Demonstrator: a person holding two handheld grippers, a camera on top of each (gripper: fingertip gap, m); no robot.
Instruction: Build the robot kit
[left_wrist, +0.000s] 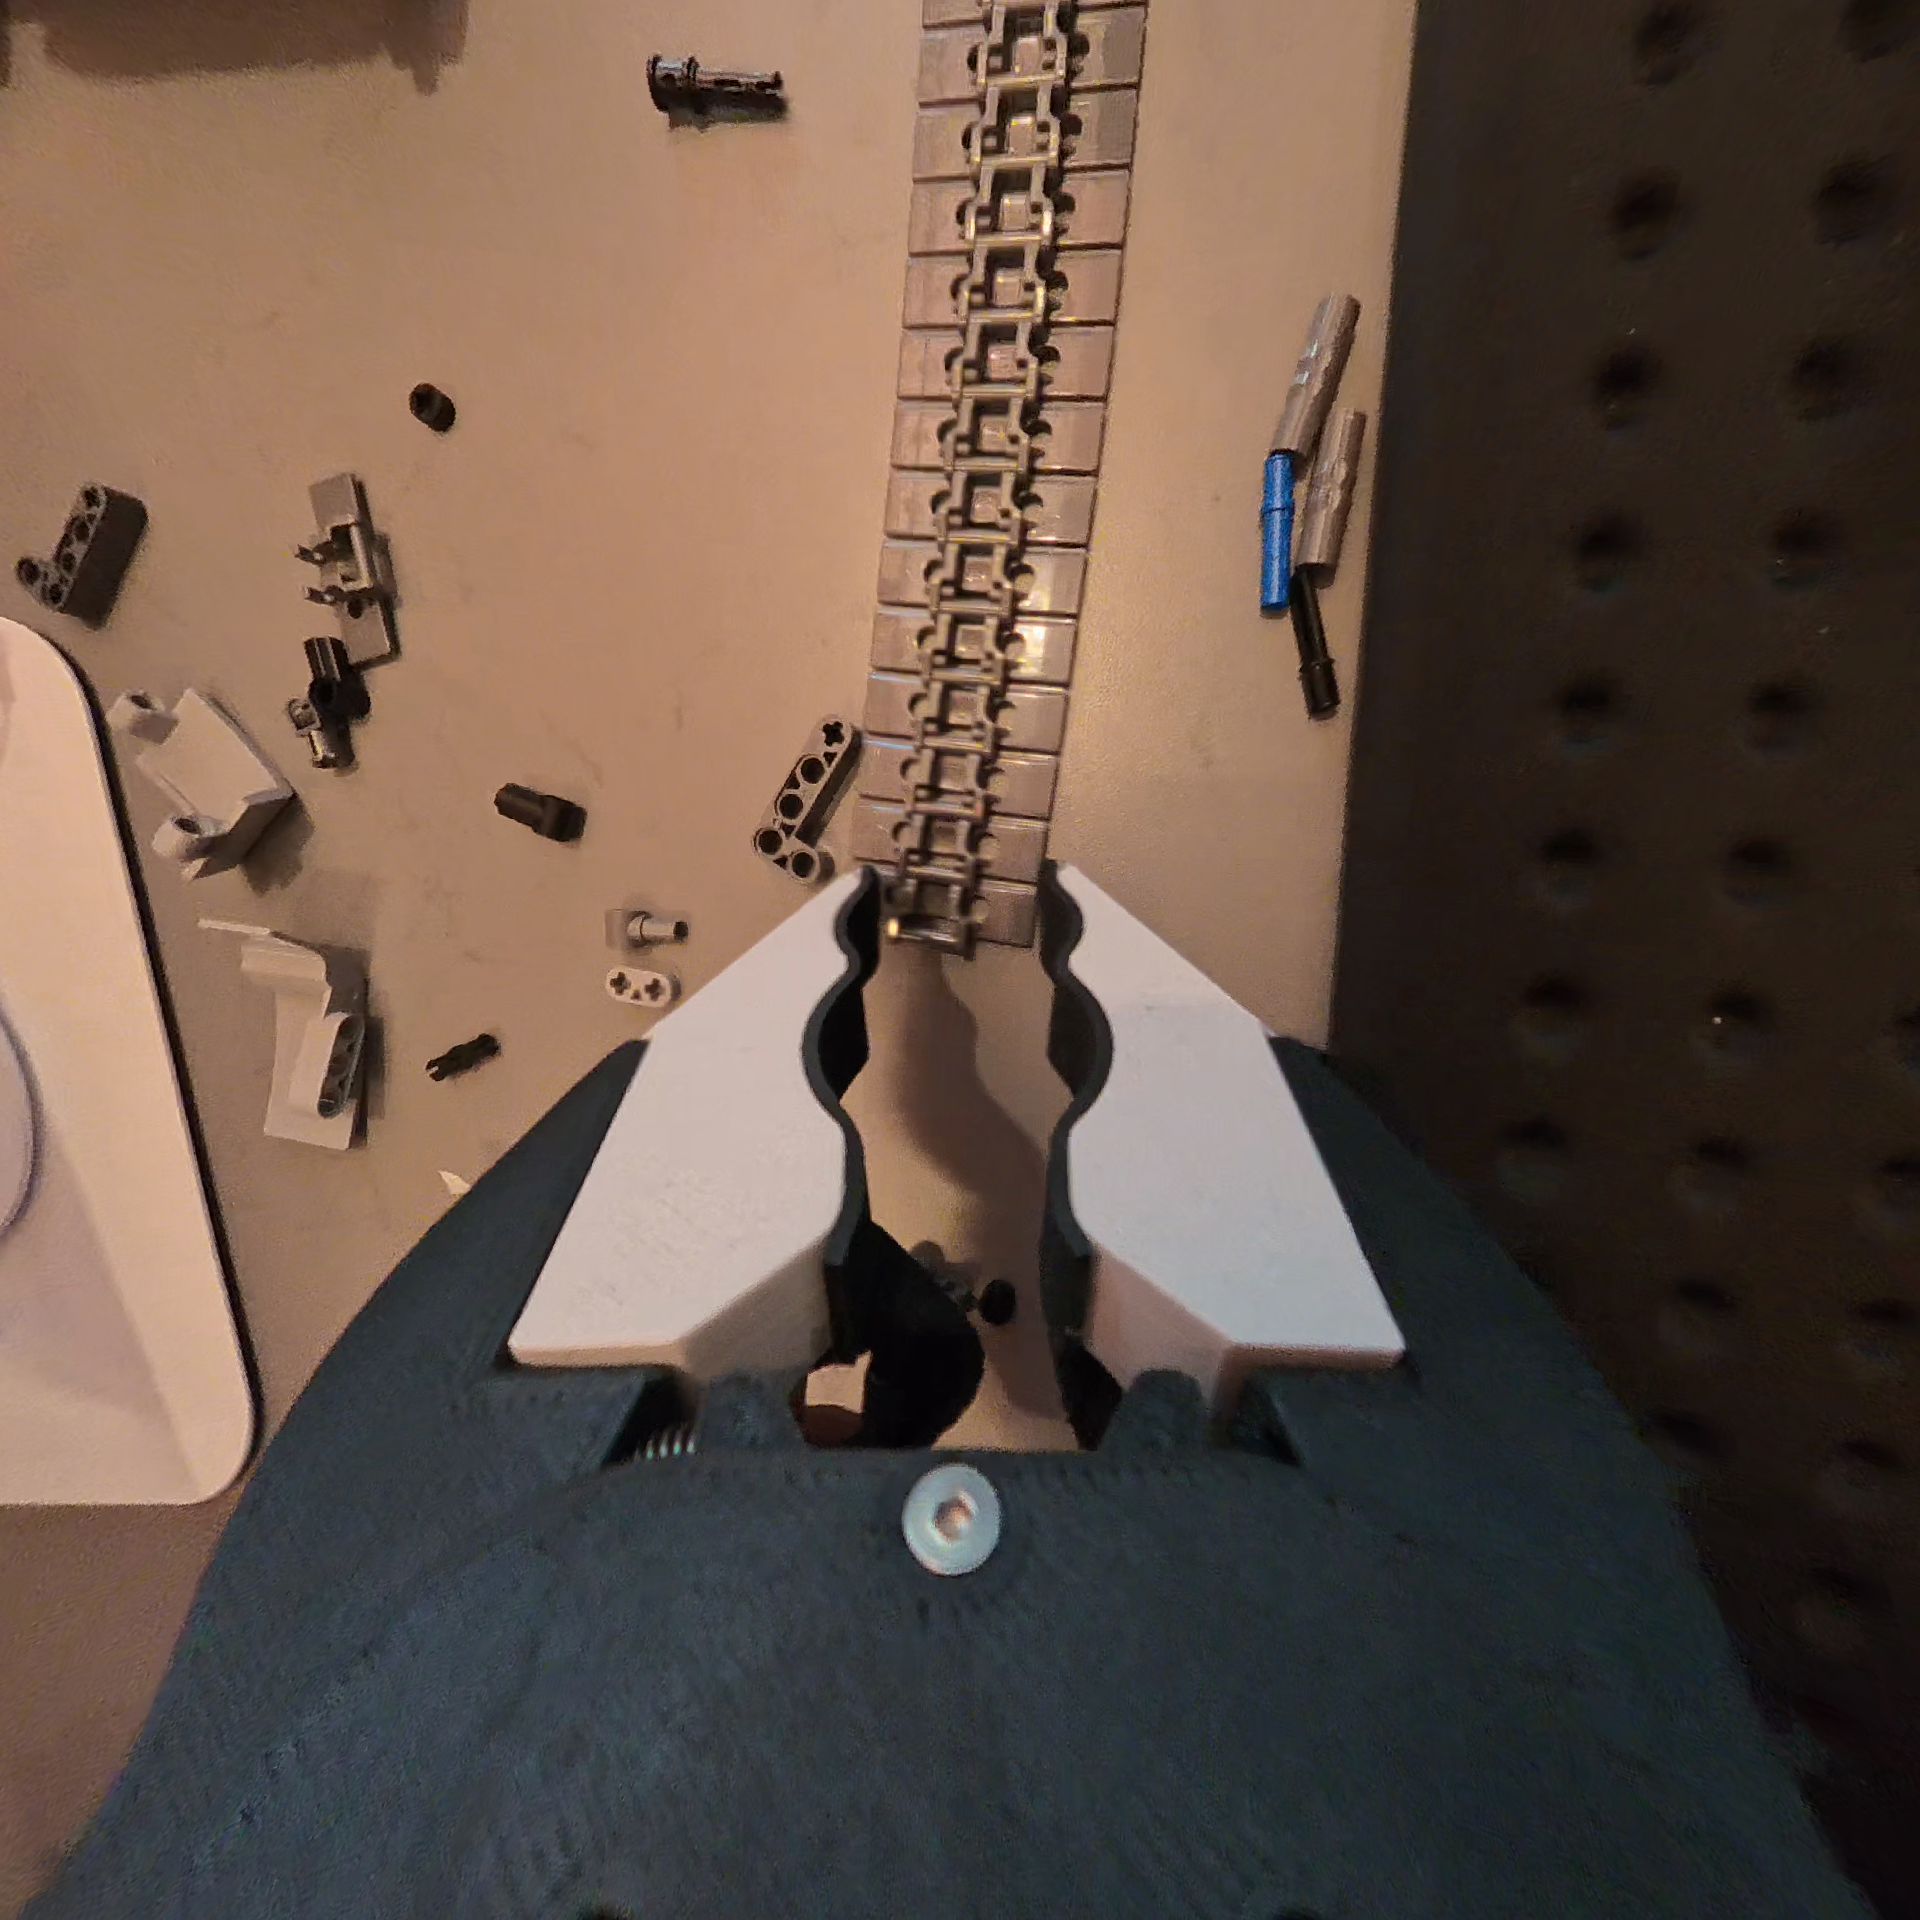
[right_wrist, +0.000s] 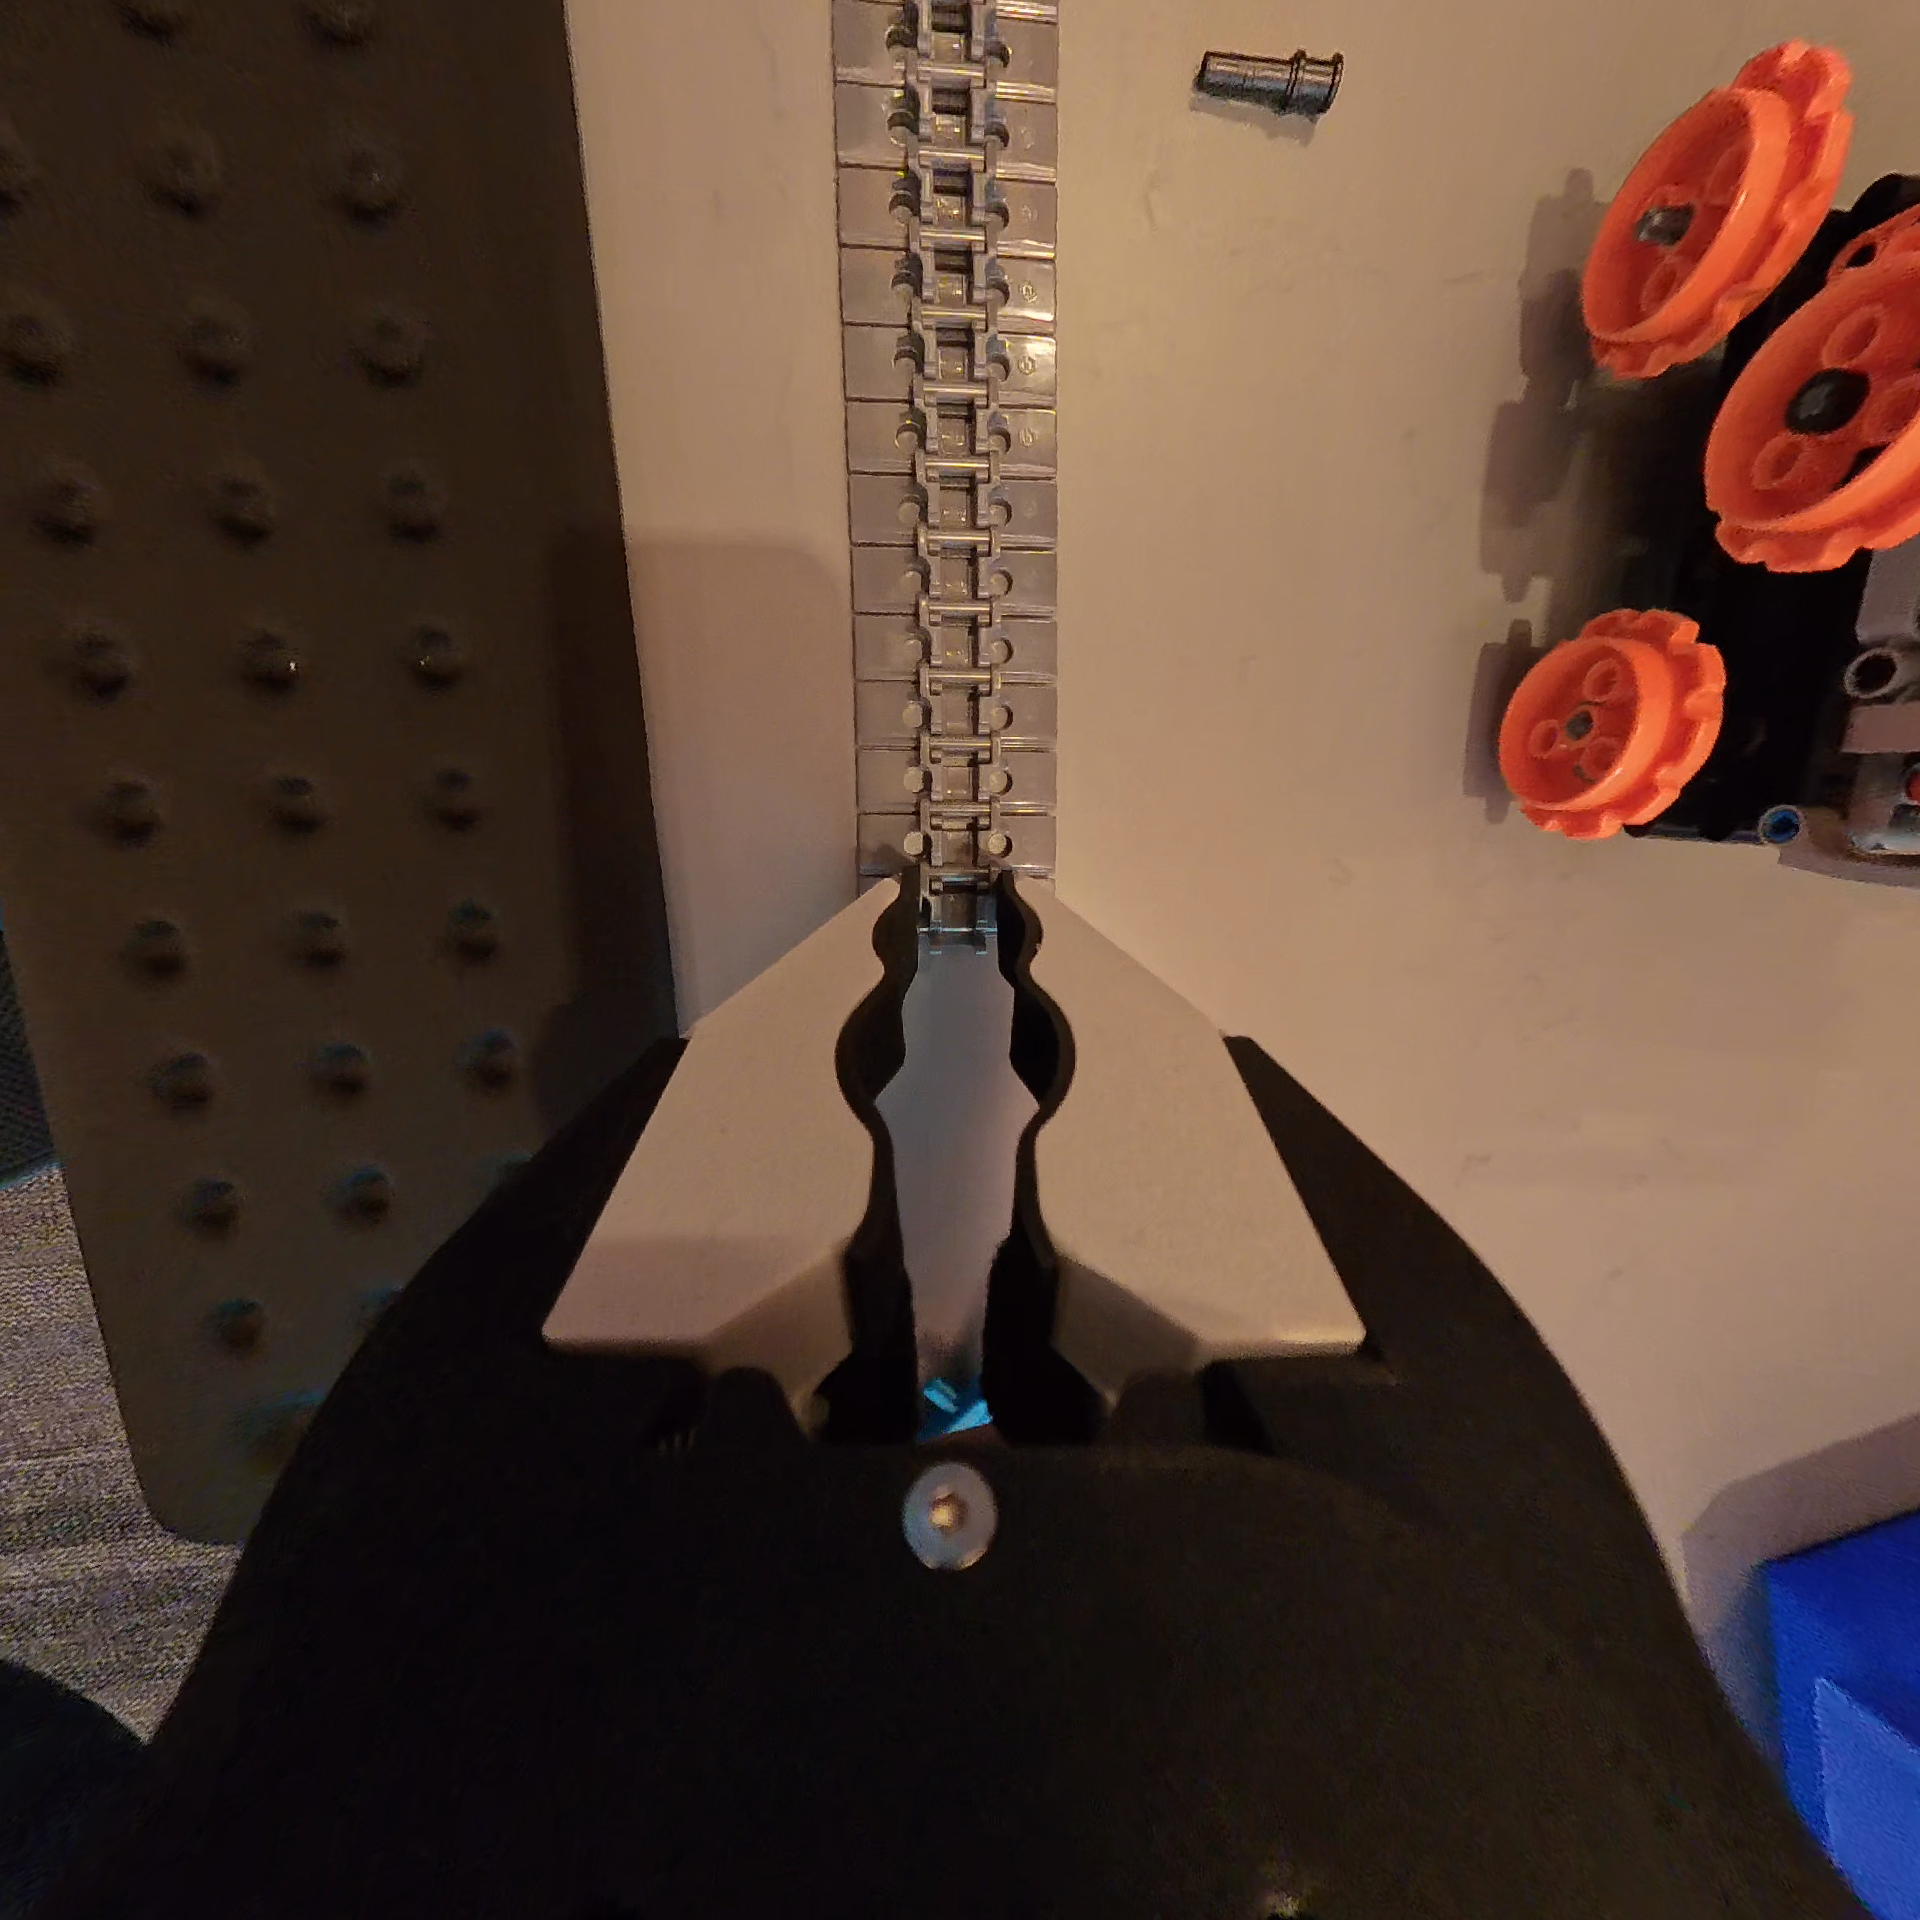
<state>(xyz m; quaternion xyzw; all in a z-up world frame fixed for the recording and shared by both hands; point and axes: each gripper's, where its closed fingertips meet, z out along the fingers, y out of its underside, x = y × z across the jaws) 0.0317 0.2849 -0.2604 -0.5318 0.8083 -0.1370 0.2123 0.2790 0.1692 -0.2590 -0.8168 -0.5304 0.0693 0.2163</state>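
Glossy grey plastic track (left_wrist: 1003, 436)

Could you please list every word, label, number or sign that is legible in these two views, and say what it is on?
No text can be read in either view.
Grey track: tiny round raised marks on some links, too small to read.
Orange wheels: no writing visible.
Left gripper and right gripper: no markings visible.

2 close downward views, shared track (left_wrist: 997, 499)
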